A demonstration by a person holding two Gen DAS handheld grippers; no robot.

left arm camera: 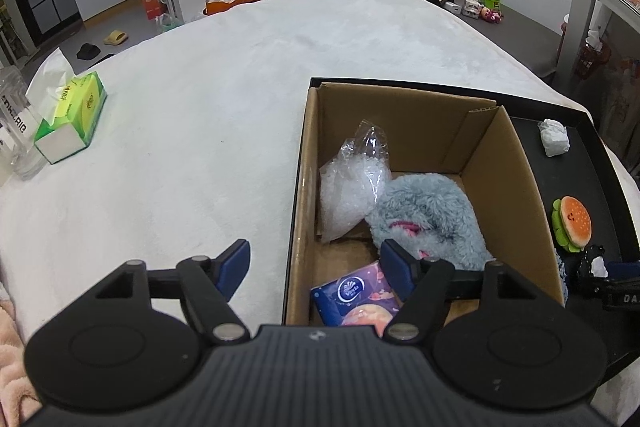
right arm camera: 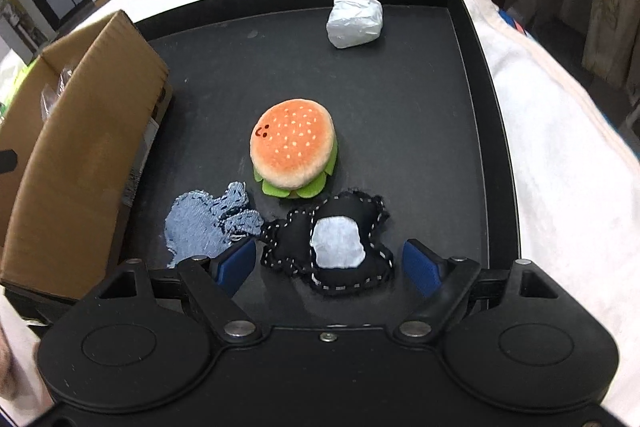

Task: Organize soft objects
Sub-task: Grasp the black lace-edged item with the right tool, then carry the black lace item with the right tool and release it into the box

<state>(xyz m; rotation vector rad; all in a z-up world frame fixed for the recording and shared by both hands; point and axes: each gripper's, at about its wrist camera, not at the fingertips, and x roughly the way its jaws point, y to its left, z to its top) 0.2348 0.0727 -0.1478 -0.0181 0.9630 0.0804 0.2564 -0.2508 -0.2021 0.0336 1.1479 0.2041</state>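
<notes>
A cardboard box (left arm camera: 508,163) stands in a black tray (left arm camera: 592,167). In it lie a clear plastic bag (left arm camera: 352,183), a grey plush toy (left arm camera: 428,211) and a blue tissue pack (left arm camera: 356,295). My left gripper (left arm camera: 316,267) is open and empty above the box's near left corner. On the tray (right arm camera: 420,99) lie a plush burger (right arm camera: 294,151), a black stitched plush (right arm camera: 336,243), a blue denim plush (right arm camera: 208,223) and a white wrapped lump (right arm camera: 354,21). My right gripper (right arm camera: 330,263) is open, its fingers on either side of the black plush.
A green tissue box (left arm camera: 74,115) and a clear bottle (left arm camera: 16,123) stand at the left on the white cloth (left arm camera: 200,107). The cardboard box's outer wall (right arm camera: 80,163) is close to my right gripper's left side. Floor clutter lies beyond the table.
</notes>
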